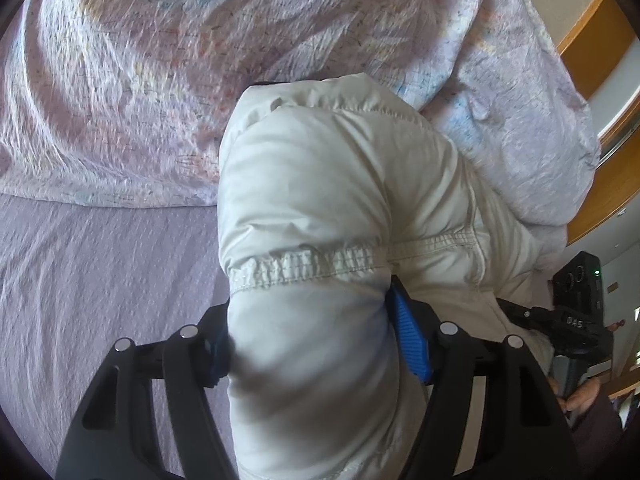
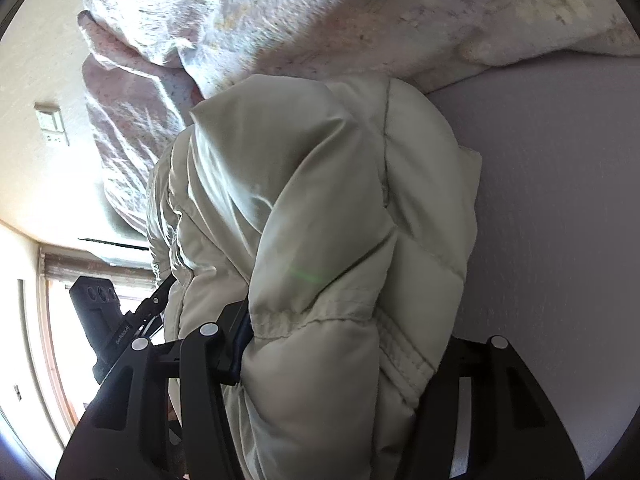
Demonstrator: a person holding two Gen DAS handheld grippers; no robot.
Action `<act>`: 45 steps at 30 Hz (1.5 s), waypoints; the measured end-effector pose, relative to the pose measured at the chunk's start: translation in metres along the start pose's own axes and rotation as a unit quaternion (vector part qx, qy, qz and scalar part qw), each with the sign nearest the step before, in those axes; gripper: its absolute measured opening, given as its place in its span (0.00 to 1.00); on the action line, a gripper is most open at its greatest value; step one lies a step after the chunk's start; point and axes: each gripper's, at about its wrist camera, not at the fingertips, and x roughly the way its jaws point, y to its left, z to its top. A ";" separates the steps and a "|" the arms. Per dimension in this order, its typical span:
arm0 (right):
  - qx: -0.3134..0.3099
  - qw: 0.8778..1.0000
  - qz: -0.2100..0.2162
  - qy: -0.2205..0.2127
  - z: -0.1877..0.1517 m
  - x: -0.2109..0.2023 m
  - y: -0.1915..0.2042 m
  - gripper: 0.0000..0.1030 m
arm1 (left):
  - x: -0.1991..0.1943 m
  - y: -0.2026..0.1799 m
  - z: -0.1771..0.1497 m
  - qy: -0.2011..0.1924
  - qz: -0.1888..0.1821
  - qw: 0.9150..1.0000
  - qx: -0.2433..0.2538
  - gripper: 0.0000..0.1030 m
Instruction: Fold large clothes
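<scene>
Bed sheet [image 1: 92, 280]: lilac, it carries everything.
Quilt [image 1: 200, 60]: crumpled, pushed to the far side, probably to give room for folding.
Puffer jacket [image 1: 320, 184]: cream, bunched and lifted over the sheet between both tools.
Left gripper [image 1: 310, 344]: jaws part closed, pinching a thick jacket fold.
Right gripper [image 2: 340, 364]: same grasp on the padded hem.
Containers: none visible.

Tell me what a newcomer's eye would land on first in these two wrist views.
A puffy off-white jacket fills the middle of both views, bunched between the fingers of the left claw and of the right claw. Behind it lies a crumpled pastel quilt, spread over the lilac bedsheet that runs along the near side.
</scene>
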 end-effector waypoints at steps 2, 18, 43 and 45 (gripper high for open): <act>0.005 1.000 0.000 -0.004 -0.006 -0.001 -0.001 0.53 | 0.000 -0.001 -0.001 0.000 0.003 1.000 0.003 0.66; -0.055 0.983 -0.155 -0.082 -0.036 -0.048 0.039 0.73 | -0.032 -0.060 -0.003 -0.071 0.122 0.986 0.088 0.84; -0.161 0.955 -0.237 -0.081 -0.056 0.009 0.078 0.68 | -0.006 -0.091 -0.041 -0.062 0.118 0.983 0.126 0.93; -0.154 0.958 -0.229 -0.083 -0.058 0.011 0.070 0.68 | -0.004 -0.090 -0.043 -0.062 0.117 0.983 0.124 0.93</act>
